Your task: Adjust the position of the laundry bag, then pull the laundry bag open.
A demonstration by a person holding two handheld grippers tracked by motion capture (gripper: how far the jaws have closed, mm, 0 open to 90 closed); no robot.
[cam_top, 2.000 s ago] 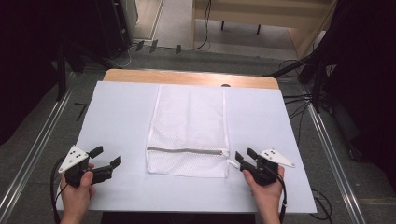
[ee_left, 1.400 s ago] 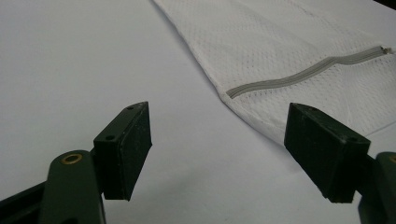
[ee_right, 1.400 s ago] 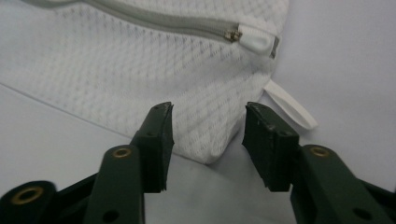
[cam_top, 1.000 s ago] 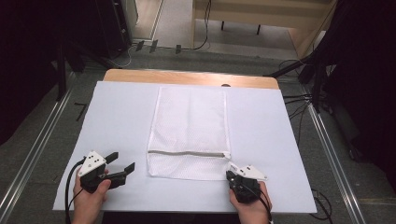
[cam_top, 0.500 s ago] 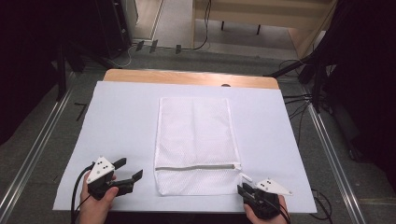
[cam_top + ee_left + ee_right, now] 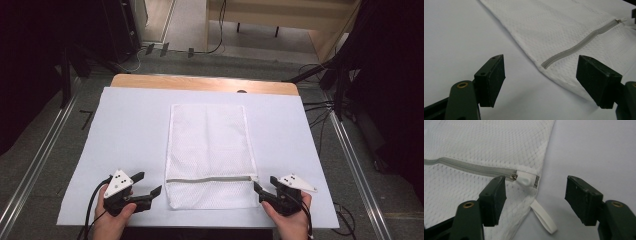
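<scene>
Both grippers released: left gripper just left of mesh bag, right gripper straddling the zipper pull at near right. Risk: jaws pinch mesh, not pull; bag drags on table cover.

Two black two-jaw grippers, left and right: grey three-cornered top plates, brass-coloured rivets (at jaw bases), black cables trailing.

A white-covered worktop with a wooden far edge stands on grey floor; cables trail right.
</scene>
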